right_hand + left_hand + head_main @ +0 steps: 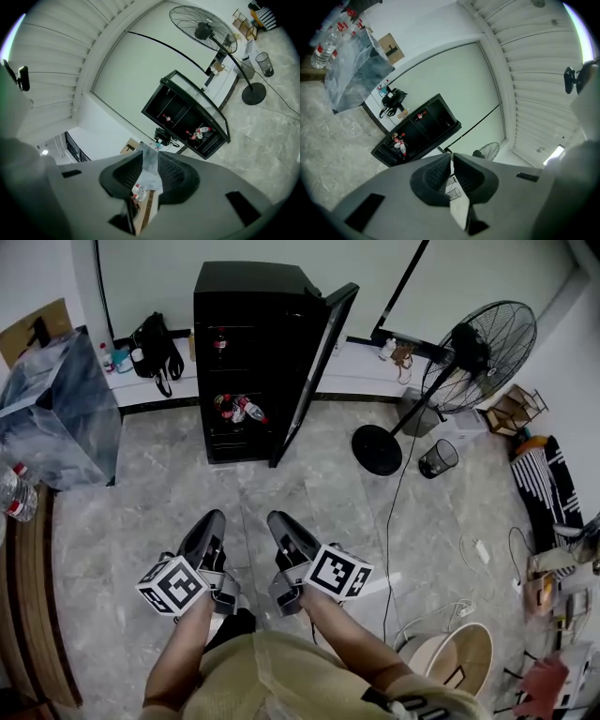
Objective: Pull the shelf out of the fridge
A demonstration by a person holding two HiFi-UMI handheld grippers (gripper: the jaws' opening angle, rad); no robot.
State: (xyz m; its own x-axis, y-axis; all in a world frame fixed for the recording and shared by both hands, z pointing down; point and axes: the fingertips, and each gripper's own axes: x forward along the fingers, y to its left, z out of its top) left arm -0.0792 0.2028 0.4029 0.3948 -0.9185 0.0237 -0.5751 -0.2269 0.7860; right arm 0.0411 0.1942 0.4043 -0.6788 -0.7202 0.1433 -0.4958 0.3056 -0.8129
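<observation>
A black fridge (246, 362) stands at the far wall, its door (314, 371) swung open to the right. Inside, bottles lie on a lower shelf (236, 409) and one bottle stands higher up. Both grippers hang low over the marble floor, well short of the fridge and pointing toward it. My left gripper (211, 521) is shut with nothing in it; in the left gripper view its tips (451, 157) meet and the fridge (417, 131) shows far off. My right gripper (279, 521) is open and empty, a gap showing between its pads (150, 157), with the fridge (185, 117) beyond.
A standing fan (469, 357) and a mesh bin (438, 458) are to the right of the fridge, with a cable (394, 512) trailing over the floor. A plastic-wrapped pack (56, 409) sits at the left, a black bag (155, 348) on the ledge.
</observation>
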